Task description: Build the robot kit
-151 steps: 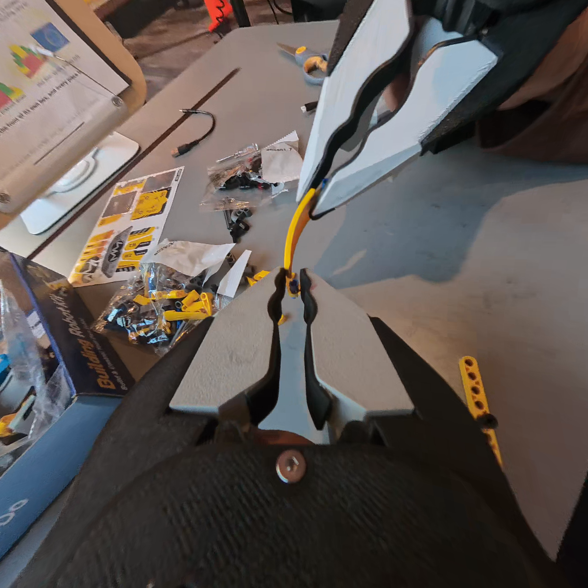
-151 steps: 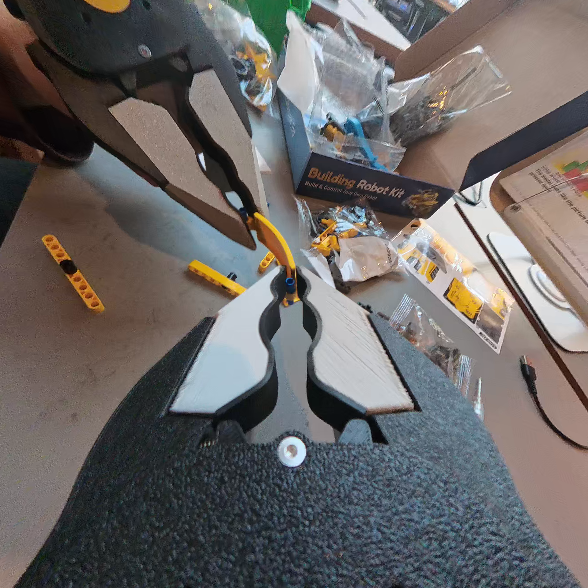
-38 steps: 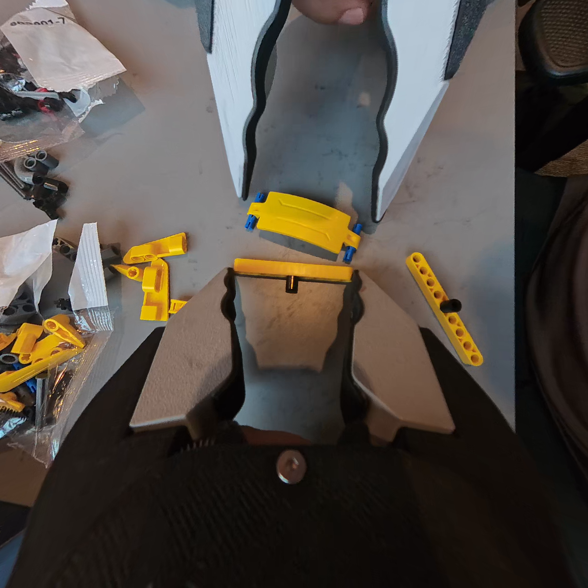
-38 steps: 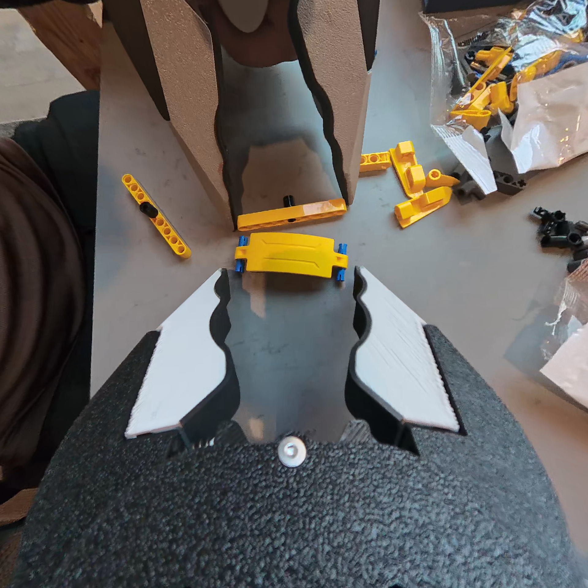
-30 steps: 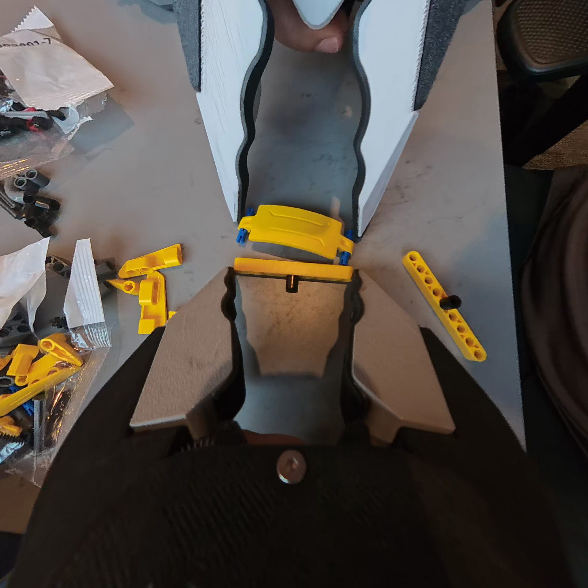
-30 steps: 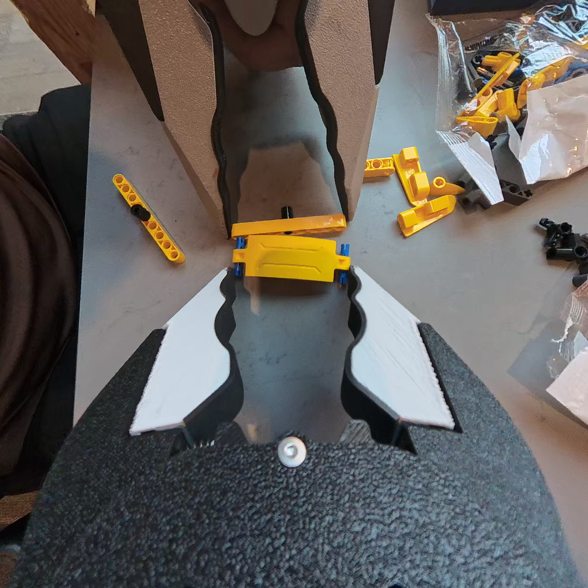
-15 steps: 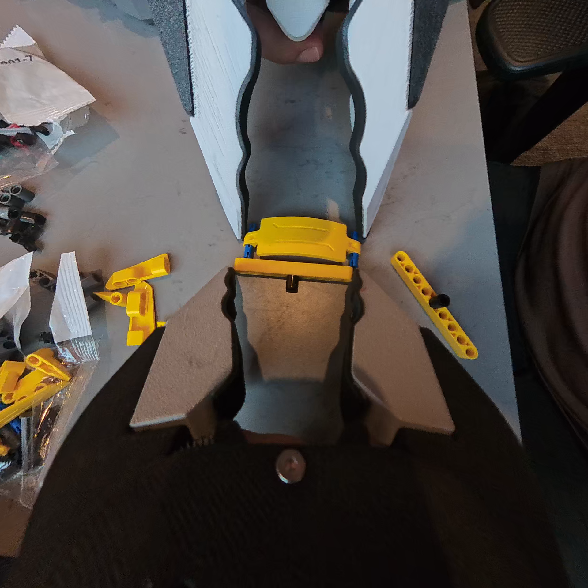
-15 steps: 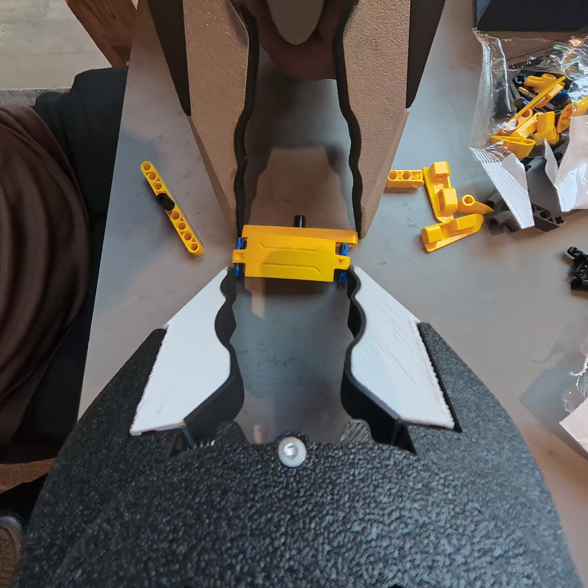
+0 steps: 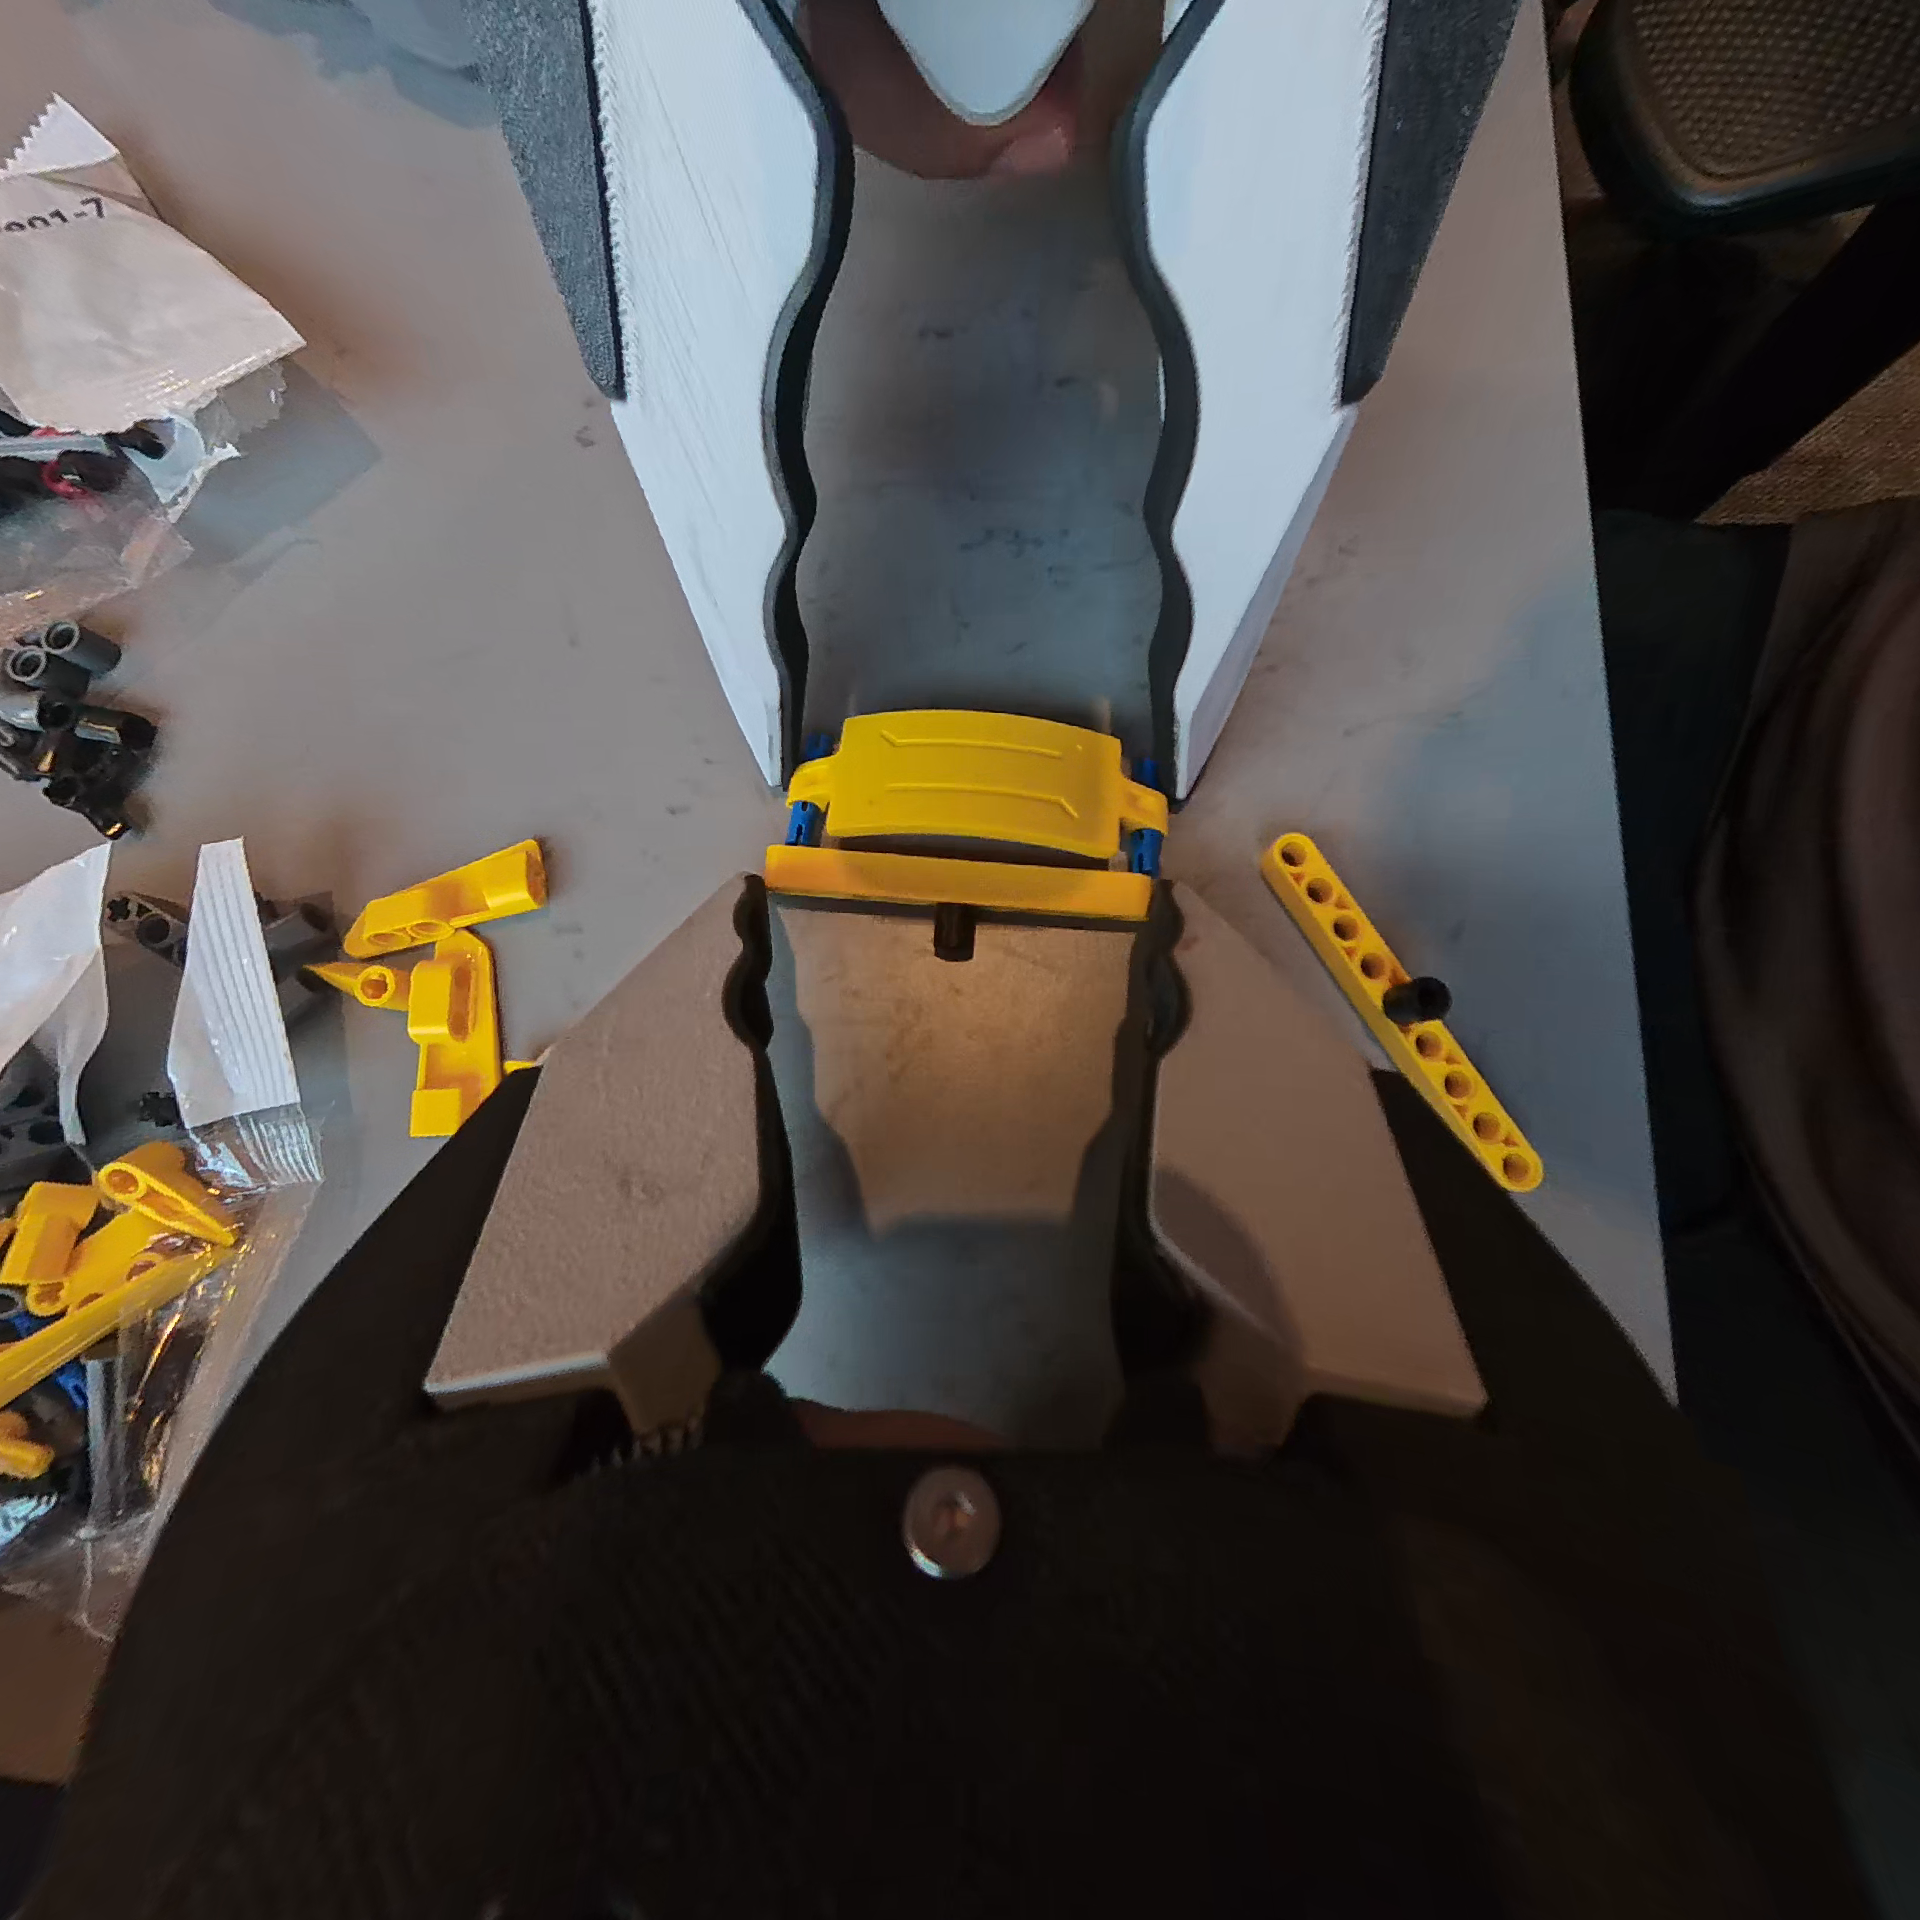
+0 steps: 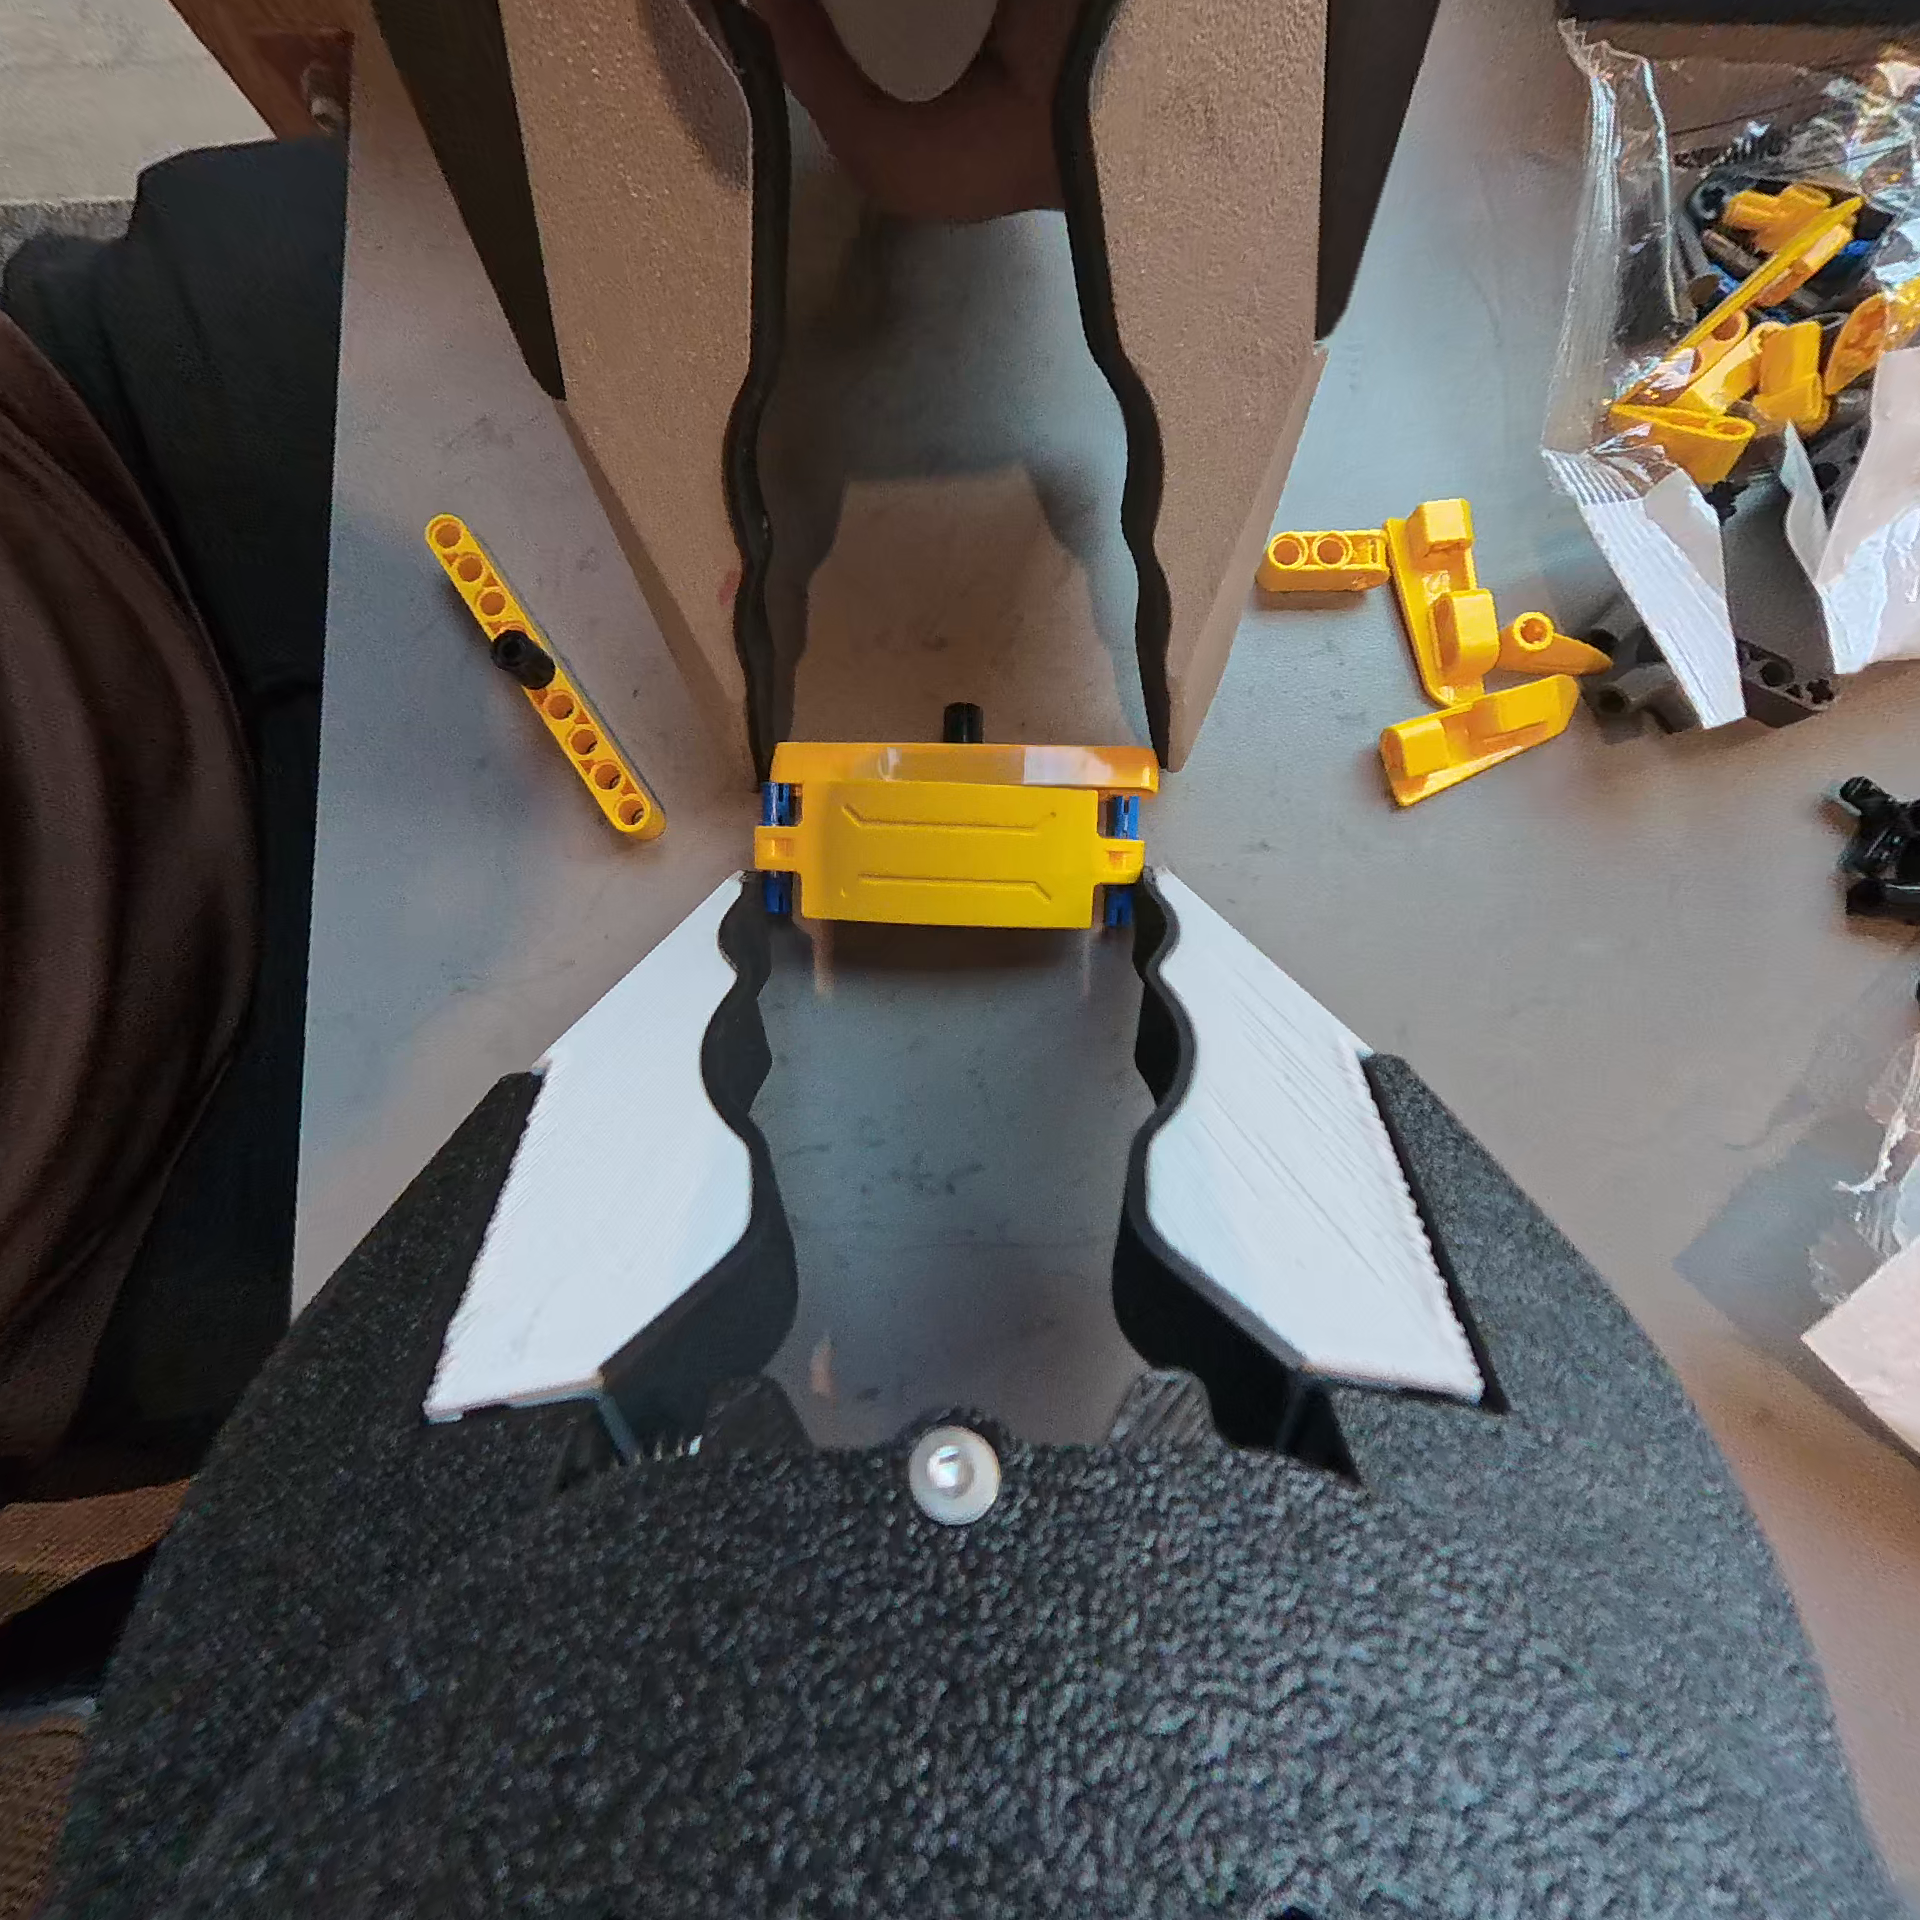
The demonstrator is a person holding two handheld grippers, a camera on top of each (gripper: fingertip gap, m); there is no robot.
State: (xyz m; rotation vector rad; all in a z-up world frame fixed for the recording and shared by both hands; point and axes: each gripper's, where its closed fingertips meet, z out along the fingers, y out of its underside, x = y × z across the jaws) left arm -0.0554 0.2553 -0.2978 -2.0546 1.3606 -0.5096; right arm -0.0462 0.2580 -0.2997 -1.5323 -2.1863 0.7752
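Observation:
My left gripper [image 9: 954, 906], with grey fingers, is shut on a flat yellow beam [image 9: 956, 891], gripping it by its two ends. A black pin [image 9: 951, 935] sticks out of the beam's middle. My right gripper [image 10: 943, 883], with white fingers, is shut on a curved yellow panel [image 10: 945, 862] that has blue pins at both ends. The two grippers face each other tip to tip just above the grey table [image 9: 520, 644]. The panel [image 9: 977, 795] is pressed against the beam, which also shows in the right wrist view [image 10: 966, 764].
A long yellow holed beam with a black pin [image 9: 1397, 1003] lies near the table's edge [image 9: 1605, 831]. Loose yellow pieces [image 9: 442, 977] and clear bags of parts [image 9: 83, 1299] lie on the other side. A person's dark clothing [image 10: 104, 831] is beyond the edge.
My right gripper closed on the curved panel, lifted it and brought it against the beam in my left gripper. Five seconds ago both grippers held the panel together in the air.

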